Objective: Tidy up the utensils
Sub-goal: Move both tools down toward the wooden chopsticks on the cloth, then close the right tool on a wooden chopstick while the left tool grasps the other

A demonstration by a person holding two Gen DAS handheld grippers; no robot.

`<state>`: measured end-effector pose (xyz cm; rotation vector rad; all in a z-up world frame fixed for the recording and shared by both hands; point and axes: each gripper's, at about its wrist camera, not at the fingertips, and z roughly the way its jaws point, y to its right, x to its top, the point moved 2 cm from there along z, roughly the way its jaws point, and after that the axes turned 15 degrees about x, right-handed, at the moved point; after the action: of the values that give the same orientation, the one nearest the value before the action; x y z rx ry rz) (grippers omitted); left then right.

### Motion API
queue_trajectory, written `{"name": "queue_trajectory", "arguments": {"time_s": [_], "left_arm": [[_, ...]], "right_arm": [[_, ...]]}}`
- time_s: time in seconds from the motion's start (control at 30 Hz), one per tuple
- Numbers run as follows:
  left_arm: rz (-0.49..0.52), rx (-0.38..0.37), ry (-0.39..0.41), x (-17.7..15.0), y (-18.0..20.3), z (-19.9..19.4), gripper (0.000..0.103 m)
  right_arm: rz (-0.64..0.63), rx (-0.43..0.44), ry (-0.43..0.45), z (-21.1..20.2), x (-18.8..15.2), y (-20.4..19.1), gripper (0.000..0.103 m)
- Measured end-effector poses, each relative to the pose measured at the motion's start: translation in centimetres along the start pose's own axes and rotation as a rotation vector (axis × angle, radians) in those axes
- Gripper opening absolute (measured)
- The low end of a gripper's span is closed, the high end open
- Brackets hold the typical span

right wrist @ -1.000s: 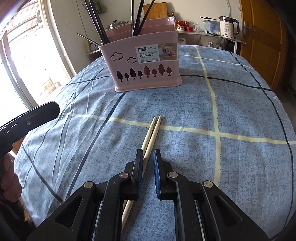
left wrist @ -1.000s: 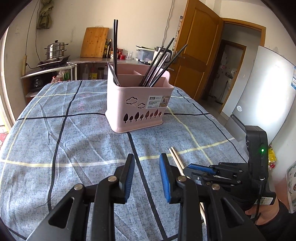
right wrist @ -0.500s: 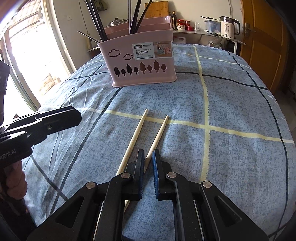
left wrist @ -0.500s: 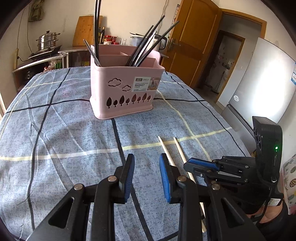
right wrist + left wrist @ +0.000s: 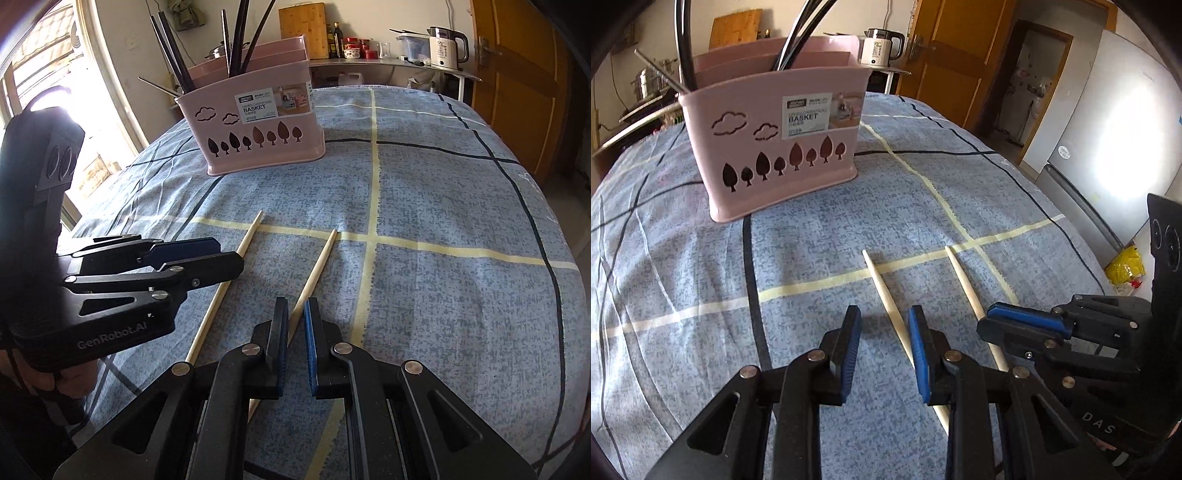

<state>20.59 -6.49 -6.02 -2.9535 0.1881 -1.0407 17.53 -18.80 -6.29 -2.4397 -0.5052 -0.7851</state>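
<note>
Two pale wooden chopsticks lie apart on the blue checked cloth. My left gripper [image 5: 883, 325] is open, its jaws either side of the left chopstick [image 5: 882, 286], which also shows in the right wrist view [image 5: 236, 258]. My right gripper [image 5: 295, 317] is shut on the right chopstick [image 5: 317, 266] near its near end; that chopstick also shows in the left wrist view [image 5: 964, 282]. A pink utensil basket [image 5: 775, 140] with several dark chopsticks stands farther back; it also shows in the right wrist view [image 5: 258, 125].
The table's far right edge [image 5: 554, 258] drops off toward a wooden door [image 5: 517, 74]. A fridge [image 5: 1108, 122] stands to the right. A counter with a kettle [image 5: 447, 48] and jars runs behind the table.
The two chopsticks, together a second ago, now lie spread apart. My left gripper has moved in over the left chopstick. My right gripper stays shut on the right one.
</note>
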Motion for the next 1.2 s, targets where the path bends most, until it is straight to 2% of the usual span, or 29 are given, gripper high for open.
{"name": "queue_trajectory", "arguments": {"time_s": [0.1, 0.33, 0.57, 0.63, 0.67, 0.8, 1.13, 1.2], "left_arm": [[0.033, 0.024, 0.008, -0.2, 0.2, -0.1, 0.011], [0.047, 0.040, -0.006, -1.4, -1.7, -1.3, 0.011], [-0.015, 0.039, -0.028, -1.3, -3.9, -1.6, 0.011], [-0.049, 0.028, -0.042, -0.9, -4.5, -1.3, 0.015], [-0.066, 0.025, -0.050, -0.8, -4.7, -1.1, 0.020], [-0.095, 0.021, -0.061, -0.1, -4.8, -0.4, 0.021], [-0.077, 0.043, -0.055, 1.2, -3.5, 0.8, 0.021], [-0.064, 0.054, -0.049, 1.4, -3.3, 1.0, 0.018]], "right_arm": [[-0.002, -0.002, -0.003, 0.0, 0.0, -0.1, 0.009], [0.016, -0.025, 0.007, -0.2, 0.4, 0.3, 0.009], [0.059, -0.043, 0.019, 0.3, 1.8, 1.1, 0.011], [0.070, -0.054, 0.013, 0.7, 2.2, 1.4, 0.011], [0.074, -0.056, 0.011, 0.9, 2.4, 1.6, 0.011], [0.075, -0.071, 0.003, 1.5, 2.9, 1.8, 0.011], [0.053, -0.105, -0.004, 2.7, 4.1, 1.6, 0.011], [0.043, -0.110, -0.004, 2.8, 4.1, 1.5, 0.009]]}}
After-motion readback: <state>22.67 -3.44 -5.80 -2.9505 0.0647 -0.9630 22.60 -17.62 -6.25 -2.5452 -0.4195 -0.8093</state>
